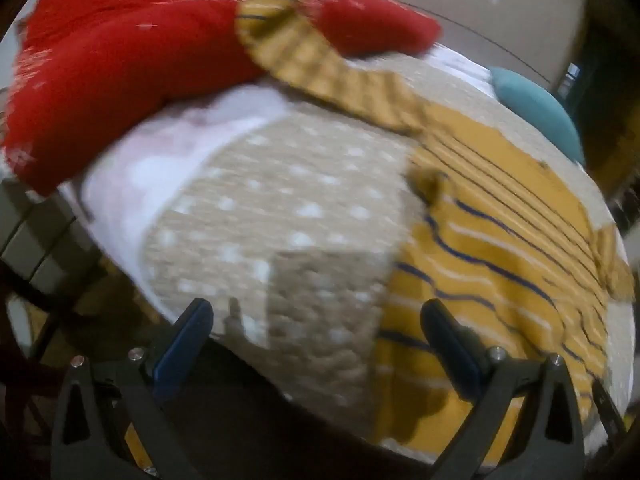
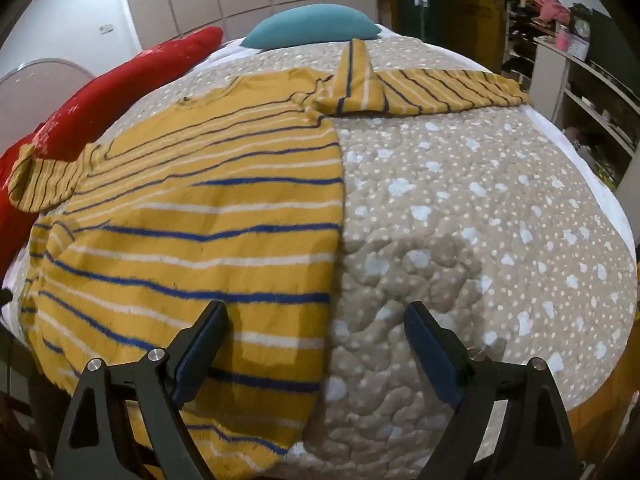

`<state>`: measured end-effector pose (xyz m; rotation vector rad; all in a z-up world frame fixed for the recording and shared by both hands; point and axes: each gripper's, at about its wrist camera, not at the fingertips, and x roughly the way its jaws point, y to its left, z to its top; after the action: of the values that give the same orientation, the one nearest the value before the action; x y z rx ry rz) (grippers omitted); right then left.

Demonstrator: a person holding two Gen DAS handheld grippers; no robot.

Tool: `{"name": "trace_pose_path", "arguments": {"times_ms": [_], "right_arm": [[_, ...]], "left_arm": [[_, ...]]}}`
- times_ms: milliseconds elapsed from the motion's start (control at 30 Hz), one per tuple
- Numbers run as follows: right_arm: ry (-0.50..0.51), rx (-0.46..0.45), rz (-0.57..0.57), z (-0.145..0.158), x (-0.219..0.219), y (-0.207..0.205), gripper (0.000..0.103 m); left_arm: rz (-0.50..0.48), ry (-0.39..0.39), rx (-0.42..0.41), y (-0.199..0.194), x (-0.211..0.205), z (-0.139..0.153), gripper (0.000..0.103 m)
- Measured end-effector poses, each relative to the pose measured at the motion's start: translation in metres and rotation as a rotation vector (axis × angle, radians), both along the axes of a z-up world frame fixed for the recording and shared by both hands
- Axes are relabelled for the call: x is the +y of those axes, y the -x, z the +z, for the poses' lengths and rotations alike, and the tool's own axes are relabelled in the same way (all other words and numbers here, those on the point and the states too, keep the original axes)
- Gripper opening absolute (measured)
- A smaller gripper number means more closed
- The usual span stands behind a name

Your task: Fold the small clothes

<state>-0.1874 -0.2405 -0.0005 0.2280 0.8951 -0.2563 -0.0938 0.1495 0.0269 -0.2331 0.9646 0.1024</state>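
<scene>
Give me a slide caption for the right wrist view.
Open right gripper poised over a yellow striped shirt partly folded on a beige dotted quilt.

No readable text in either view.
The striped shirt (image 2: 208, 200), the dotted quilt (image 2: 480, 220) and the shelves (image 2: 580, 80) carry patterns and clutter only; no lettering, label, brand or number can be made out.

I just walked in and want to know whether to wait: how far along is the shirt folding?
Early. Done: the striped shirt has one side folded in, giving a straight edge, with one sleeve lying across the quilt. In hand: nothing; left gripper and right gripper are open. Left: the other sleeve and remaining folds.
</scene>
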Motion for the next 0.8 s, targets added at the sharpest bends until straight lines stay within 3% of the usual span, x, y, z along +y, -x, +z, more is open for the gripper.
{"name": "trace_pose_path", "arguments": {"times_ms": [133,233,333,400,433,467,500,633,800], "right_arm": [[0.001,0.004,0.029,-0.001,0.003,0.007,0.092],[-0.013,0.012,0.030,-0.003,0.014,0.009,0.093],[-0.002,0.009,0.040,-0.001,0.027,0.013,0.092],[0.012,-0.002,0.074,-0.003,0.022,0.014,0.072],[0.013,-0.006,0.091,-0.001,0.025,0.014,0.063],[-0.014,-0.011,0.120,0.001,0.026,0.014,0.029],[-0.066,-0.020,0.153,0.003,0.026,0.014,0.017],[-0.200,0.029,0.199,0.007,0.016,0.020,0.015],[-0.224,0.134,0.203,0.004,0.002,0.048,0.015]], "left_arm": [[-0.110,0.032,0.025,-0.001,-0.029,-0.017,0.103],[-0.151,0.010,0.027,0.004,-0.049,-0.028,0.094],[-0.172,-0.001,-0.008,0.011,-0.054,-0.022,0.055],[-0.182,0.006,-0.012,0.014,-0.052,-0.016,0.018],[-0.196,0.027,-0.009,0.014,-0.050,-0.014,0.012],[-0.201,0.038,0.001,0.016,-0.049,-0.011,0.012],[-0.200,0.031,0.009,0.019,-0.049,-0.009,0.012],[-0.187,0.029,0.035,0.045,-0.043,-0.005,0.012],[-0.209,0.044,0.027,0.070,-0.038,-0.006,0.014]]}}
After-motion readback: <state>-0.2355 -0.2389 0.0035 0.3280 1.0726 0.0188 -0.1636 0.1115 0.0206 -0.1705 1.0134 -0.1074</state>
